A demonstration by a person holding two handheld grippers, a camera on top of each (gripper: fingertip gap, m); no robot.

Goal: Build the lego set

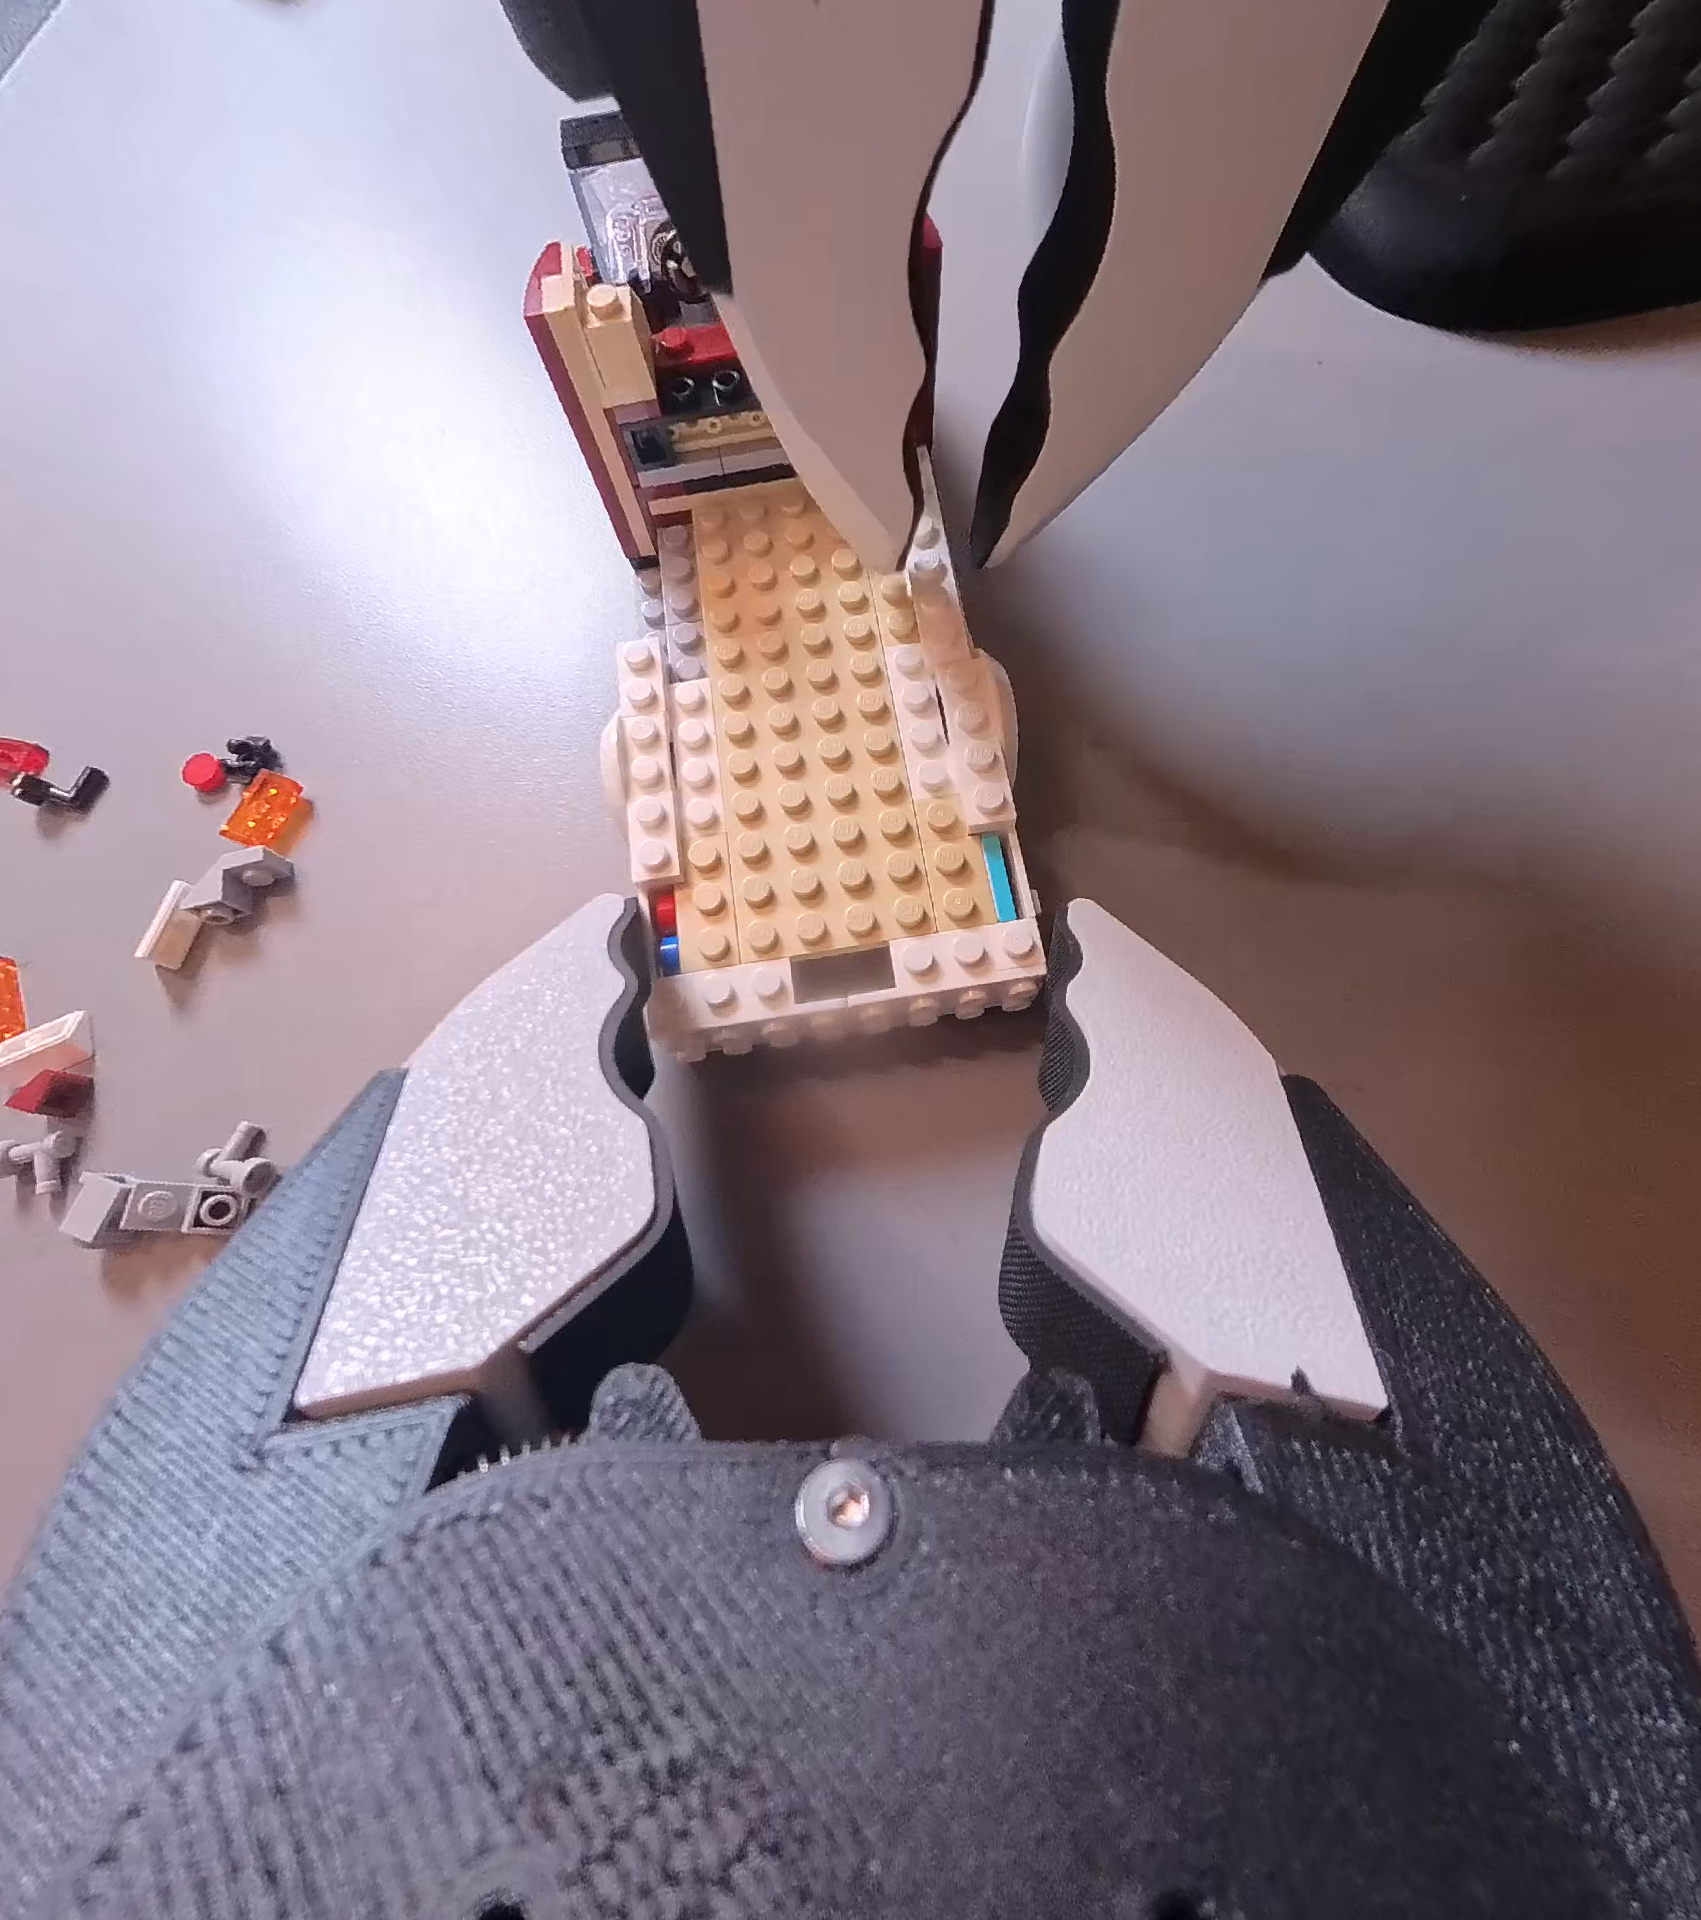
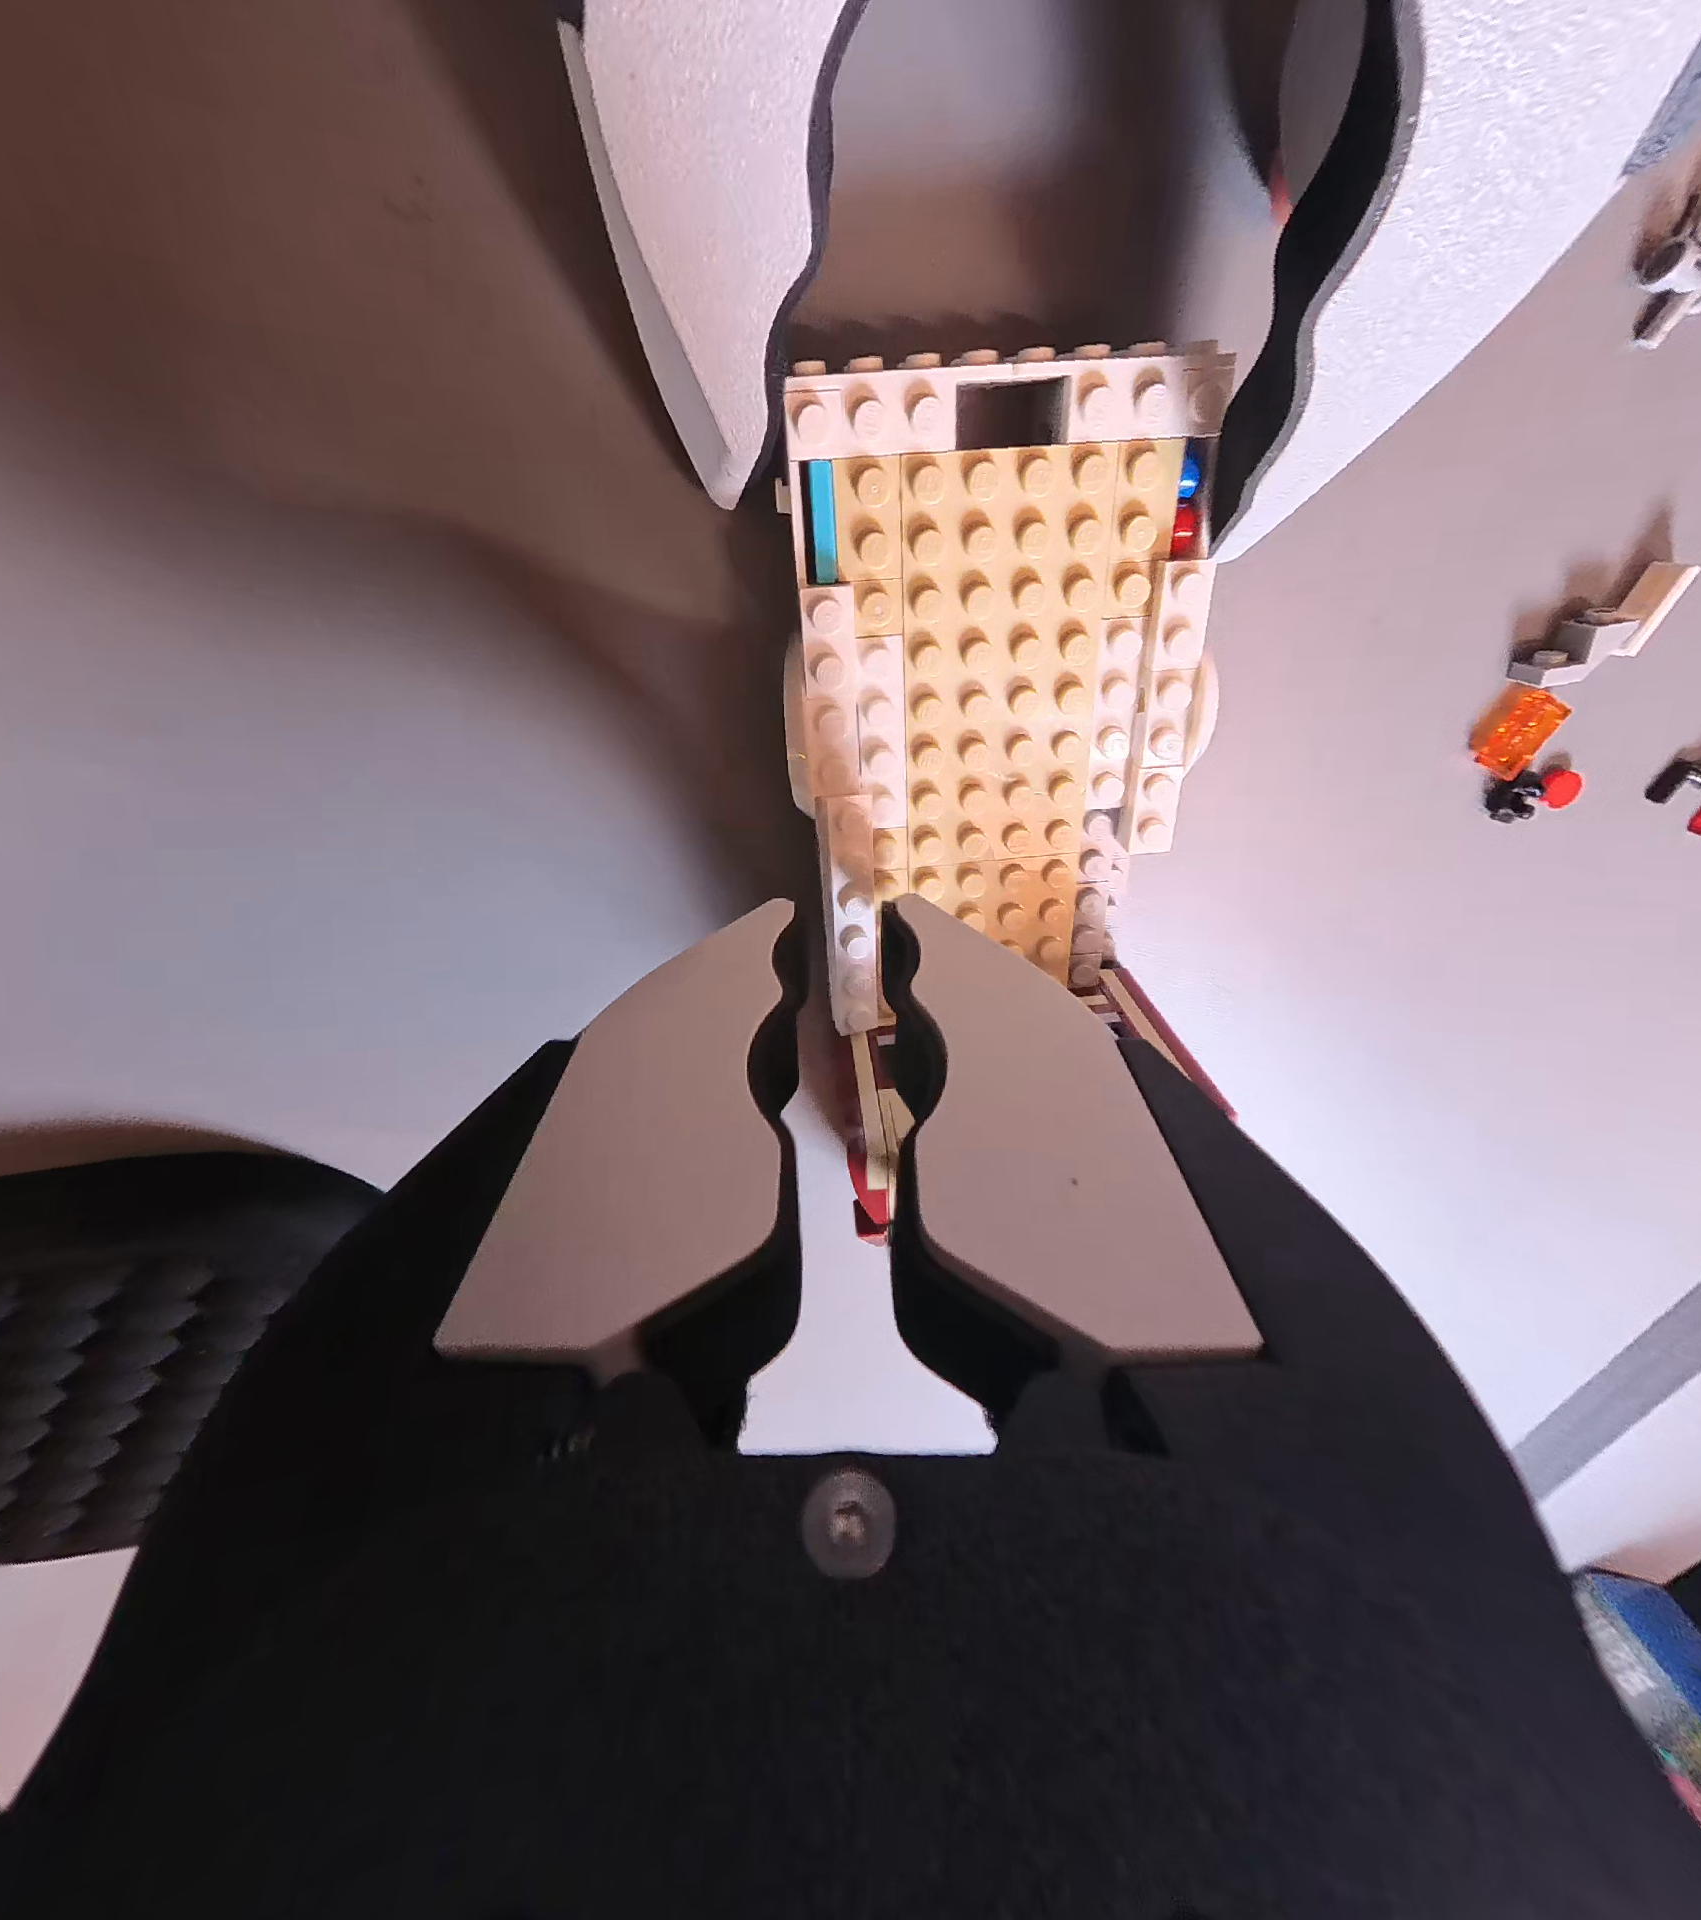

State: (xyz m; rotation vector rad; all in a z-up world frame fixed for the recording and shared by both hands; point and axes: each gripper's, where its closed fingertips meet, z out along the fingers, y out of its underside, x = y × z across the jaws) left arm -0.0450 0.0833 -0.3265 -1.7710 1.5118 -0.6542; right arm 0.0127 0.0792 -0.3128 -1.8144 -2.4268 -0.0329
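Observation:
A lego vehicle model [image 1: 804, 790] with a tan studded floor, white border and dark red cab end [image 1: 586, 416] lies on the grey table. My left gripper [image 1: 846, 956] is shut on the model's near white end, one finger on each side. My right gripper [image 1: 934, 556] comes in from the far side, shut on a small white plate [image 1: 932, 540] tilted over the model's right edge. In the right wrist view the model [image 2: 991, 665] runs away from my right gripper [image 2: 841, 914], which pinches the white plate [image 2: 854, 951] at the left edge. The left gripper [image 2: 991, 436] clamps the far end.
Several loose pieces lie left of the model: orange transparent tiles [image 1: 266, 807], red bits [image 1: 2, 750], grey brackets [image 1: 238, 883]. They show at the right in the right wrist view [image 2: 1519, 732]. A black mesh chair [image 1: 1604, 156] stands by the table edge. Grey tape [image 2: 1656, 1371] crosses the table. One gripper's finger ends stand about 7 centimeters off the other's.

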